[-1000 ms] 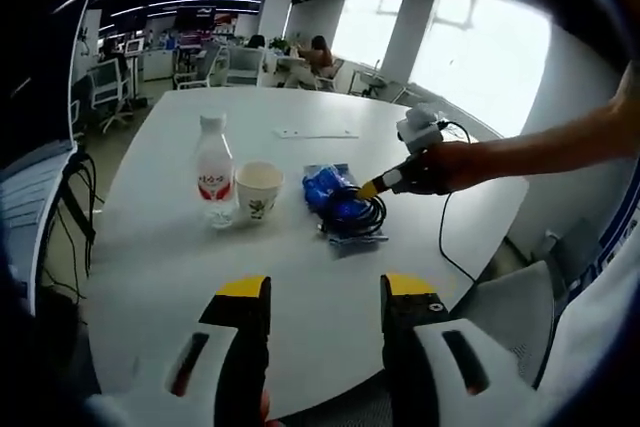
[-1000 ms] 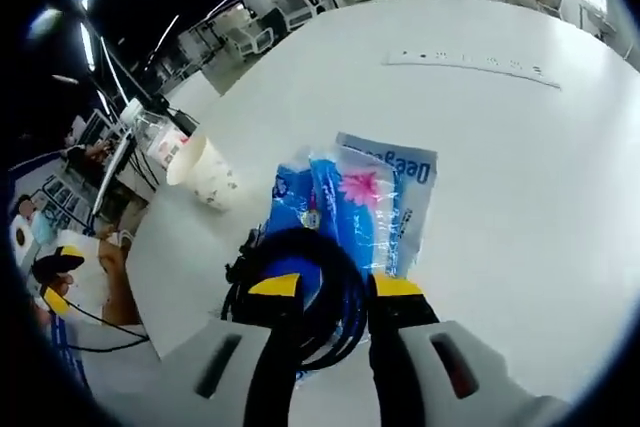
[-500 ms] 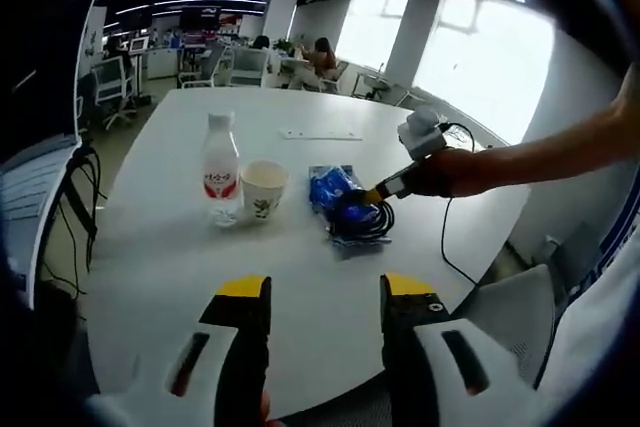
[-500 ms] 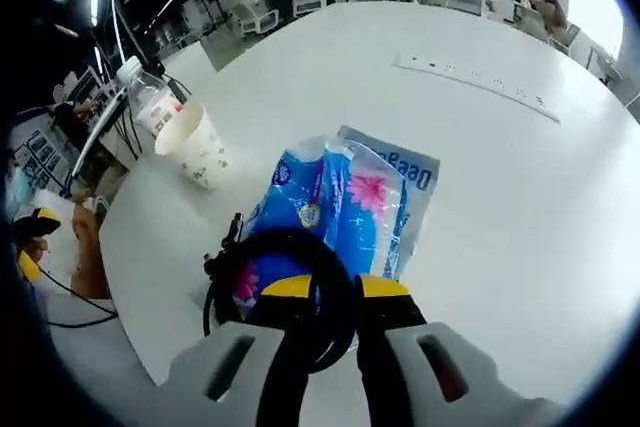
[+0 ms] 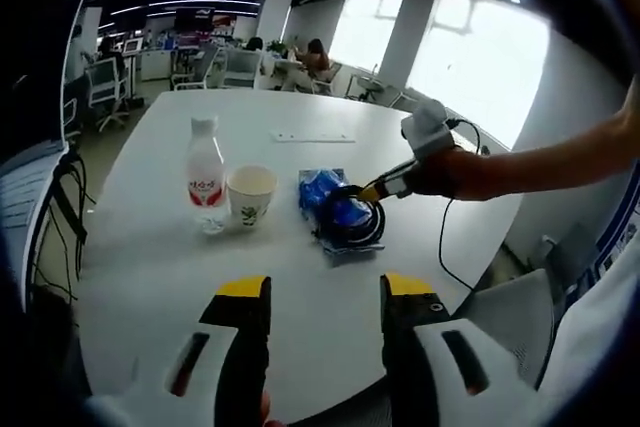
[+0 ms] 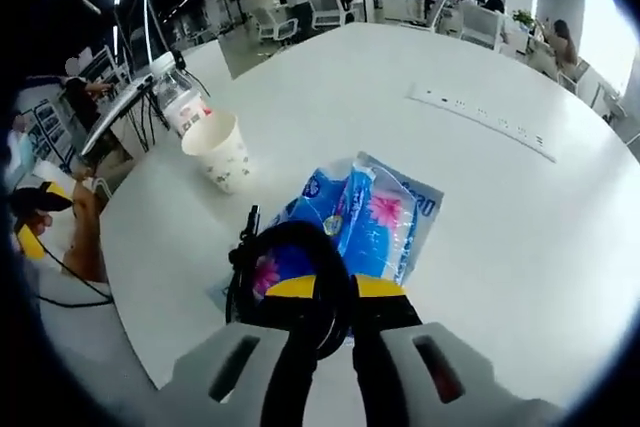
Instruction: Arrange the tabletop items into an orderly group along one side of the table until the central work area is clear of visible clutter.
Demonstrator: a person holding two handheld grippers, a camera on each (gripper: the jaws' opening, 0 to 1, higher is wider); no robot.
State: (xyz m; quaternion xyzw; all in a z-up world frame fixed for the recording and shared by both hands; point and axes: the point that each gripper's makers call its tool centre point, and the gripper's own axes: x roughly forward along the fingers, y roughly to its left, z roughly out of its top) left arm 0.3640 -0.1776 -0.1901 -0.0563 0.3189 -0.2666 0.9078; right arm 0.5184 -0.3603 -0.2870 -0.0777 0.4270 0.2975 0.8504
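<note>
now the right tool pinches the black cable coil.

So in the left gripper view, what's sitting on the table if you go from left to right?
Bottle → paper cup → blue packet with the black cable coil on it → right gripper, shut on the coil.

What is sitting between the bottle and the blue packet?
A paper cup stands between the bottle and the blue packet, seen in the left gripper view.
</note>
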